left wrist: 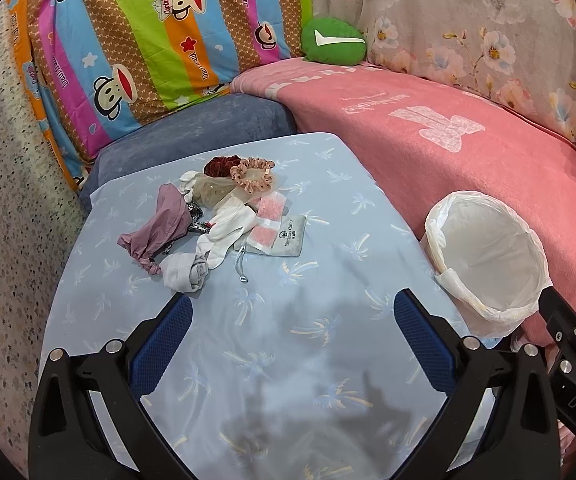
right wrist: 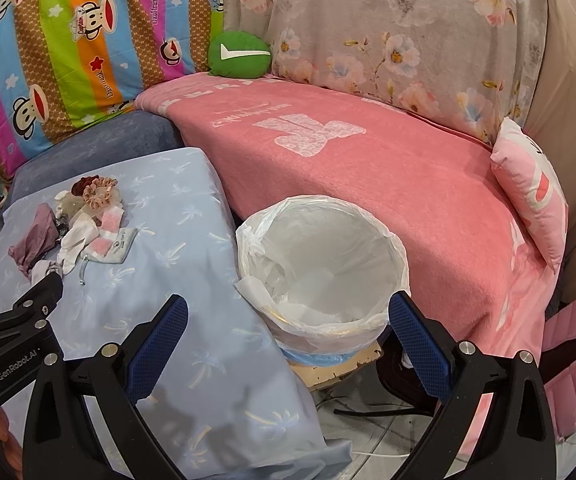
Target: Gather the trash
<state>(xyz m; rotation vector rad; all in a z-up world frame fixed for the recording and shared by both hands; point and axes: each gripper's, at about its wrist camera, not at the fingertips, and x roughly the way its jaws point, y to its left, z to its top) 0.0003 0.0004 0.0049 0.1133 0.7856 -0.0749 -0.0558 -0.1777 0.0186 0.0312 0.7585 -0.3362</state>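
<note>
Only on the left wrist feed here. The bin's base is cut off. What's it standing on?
Observer: The round trash bin with a white plastic liner stands on a cream flat-topped stand off the edge of the pale blue palm-print sheet, not on the bedding.
Operator: Right gripper state? I only see its side.
Observer: The right gripper is open and holds nothing. Its blue-padded fingers sit either side of the bin's near rim in the right wrist view.
Operator: Anything at the bottom of the bin?
Observer: Only crumpled liner shows there, and no trash is visible.
</note>
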